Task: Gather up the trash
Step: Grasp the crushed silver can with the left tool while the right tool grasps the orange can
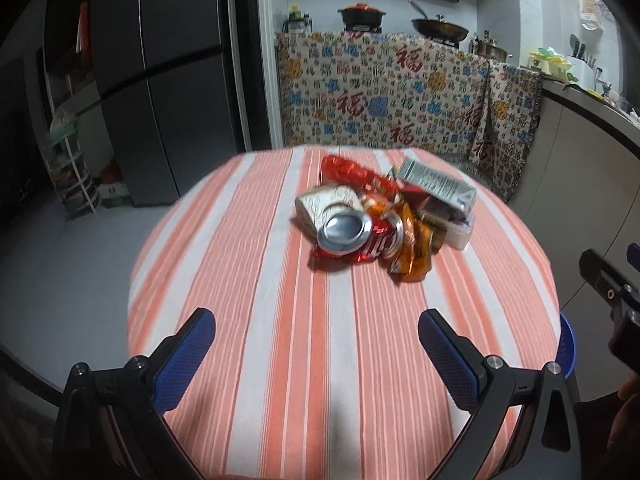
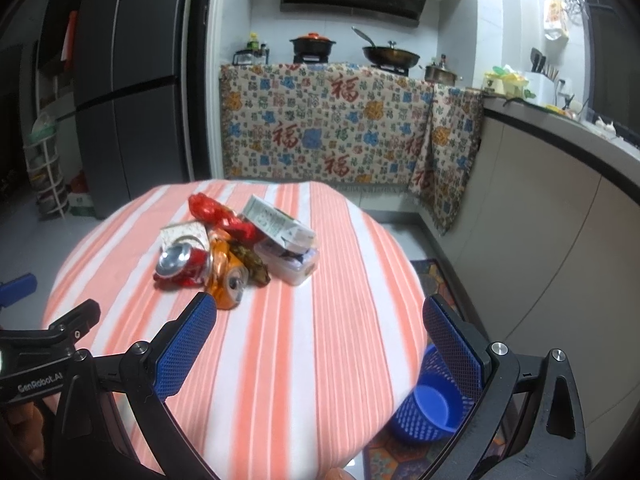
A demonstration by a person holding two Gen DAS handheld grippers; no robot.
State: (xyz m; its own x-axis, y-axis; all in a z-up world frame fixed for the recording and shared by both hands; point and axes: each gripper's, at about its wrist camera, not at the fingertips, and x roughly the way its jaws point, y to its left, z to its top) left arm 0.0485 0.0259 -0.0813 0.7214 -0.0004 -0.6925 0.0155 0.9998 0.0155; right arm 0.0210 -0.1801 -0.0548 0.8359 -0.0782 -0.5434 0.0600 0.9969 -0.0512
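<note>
A pile of trash lies on the round table with the orange-striped cloth [image 1: 280, 340] [image 2: 280, 360]. It holds a crushed red can [image 1: 352, 236] [image 2: 182, 264], a crushed orange can [image 1: 412, 248] [image 2: 228, 276], a red foil wrapper [image 1: 352, 172] [image 2: 220, 212], a grey-green carton [image 1: 438, 184] [image 2: 276, 224], a clear plastic box [image 2: 294, 266] and a white box [image 1: 324, 200]. My left gripper [image 1: 316, 320] is open and empty, short of the pile. My right gripper [image 2: 320, 308] is open and empty, right of the pile. A blue mesh bin [image 2: 430, 400] stands on the floor right of the table.
A dark fridge [image 1: 160, 80] stands at the left. A patterned cloth [image 2: 332, 128] covers the stove counter behind the table, with pots on top. A white counter [image 2: 560, 200] runs along the right. A patterned mat [image 2: 400, 456] lies under the bin.
</note>
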